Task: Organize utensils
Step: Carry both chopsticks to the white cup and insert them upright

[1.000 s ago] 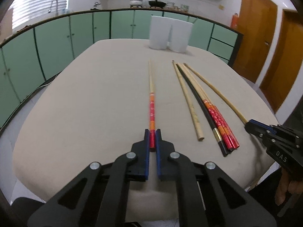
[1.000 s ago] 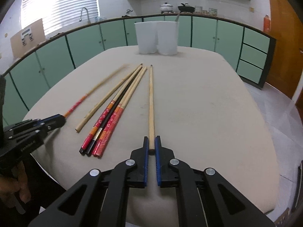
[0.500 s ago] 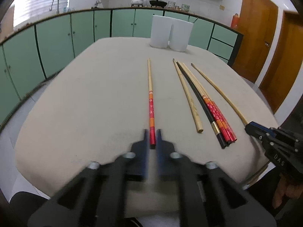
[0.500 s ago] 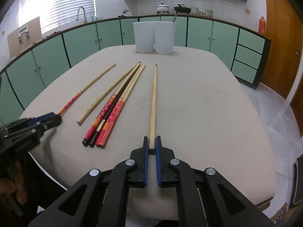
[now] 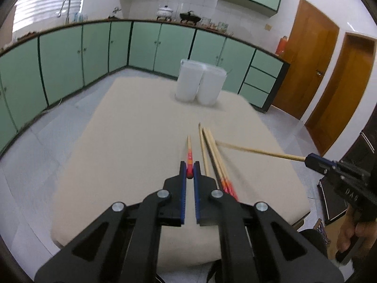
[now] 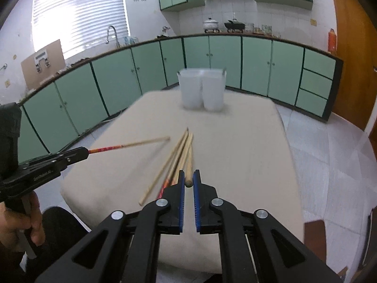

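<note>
My left gripper [image 5: 190,170] is shut on the red end of a red-handled chopstick [image 5: 189,149], held in the air over the beige table [image 5: 132,146]. My right gripper [image 6: 188,179] is shut on the thick end of a plain wooden chopstick [image 6: 189,165], also lifted. From the left wrist view the right gripper [image 5: 309,159] holds its plain chopstick [image 5: 259,151] out over the table. Looking from the right wrist, the left gripper [image 6: 84,152] shows with the red-handled chopstick [image 6: 132,144]. Several other chopsticks [image 5: 213,152] lie bundled on the table.
Two white containers [image 5: 199,86] stand side by side at the table's far end. Green cabinets [image 5: 70,61] line the walls around, with brown doors [image 5: 313,70] at the right. A person's hand [image 6: 14,221] grips the left tool's handle.
Both grippers have risen, each lifting its chopstick off the table. The table and the remaining chopsticks now look farther below.
</note>
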A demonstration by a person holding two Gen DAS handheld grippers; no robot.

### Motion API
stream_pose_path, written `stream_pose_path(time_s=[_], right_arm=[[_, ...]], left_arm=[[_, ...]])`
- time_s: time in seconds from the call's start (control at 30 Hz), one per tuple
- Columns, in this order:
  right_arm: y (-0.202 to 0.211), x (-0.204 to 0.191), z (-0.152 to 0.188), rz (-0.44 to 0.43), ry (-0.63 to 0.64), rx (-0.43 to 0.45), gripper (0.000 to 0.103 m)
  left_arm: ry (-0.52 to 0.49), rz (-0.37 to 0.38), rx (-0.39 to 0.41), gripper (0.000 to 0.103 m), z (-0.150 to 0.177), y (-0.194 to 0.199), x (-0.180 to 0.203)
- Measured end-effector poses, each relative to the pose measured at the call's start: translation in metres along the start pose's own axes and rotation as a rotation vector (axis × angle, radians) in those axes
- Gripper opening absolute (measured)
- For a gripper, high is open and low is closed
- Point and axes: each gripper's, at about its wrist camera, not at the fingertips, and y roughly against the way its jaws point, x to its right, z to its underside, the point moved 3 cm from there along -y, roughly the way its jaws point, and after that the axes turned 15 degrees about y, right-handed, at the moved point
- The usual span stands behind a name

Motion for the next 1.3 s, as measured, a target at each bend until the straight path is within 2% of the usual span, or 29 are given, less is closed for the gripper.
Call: stream_pose_path(time_s=[0.17, 0.33, 0.53, 0.77, 1.03, 1.3], right_arm=[[0.002, 0.008, -0.048, -0.021, 0.063, -0.013, 0.007], [-0.016, 0.016, -0.089, -0.033, 0.114, -0.039, 0.007], [-0.028, 0.022, -0.124, -0.048, 0.133, -0.063, 0.007], [-0.04, 0.032, -0.149, -0.077, 0.127, -0.125, 0.007], [-0.032, 0.044, -0.181, -0.057, 0.149, -0.127, 0.007], [-0.02, 0.082, -0.243, -0.007, 0.106, -0.091, 0.007]], left_arm=[[-0.046, 0.015, -0.01, 0.005, -0.033, 0.006, 0.011], [-0.06, 0.036, -0.055, 0.005, -0.069, -0.002, 0.023], [-0.096, 0.046, -0.065, 0.005, -0.103, -0.004, 0.037], [-0.119, 0.051, -0.101, 0.005, -0.129, -0.015, 0.048], [-0.142, 0.042, -0.068, 0.005, -0.176, -0.013, 0.065], [-0.15, 0.046, 0.013, 0.005, -0.245, -0.004, 0.095]])
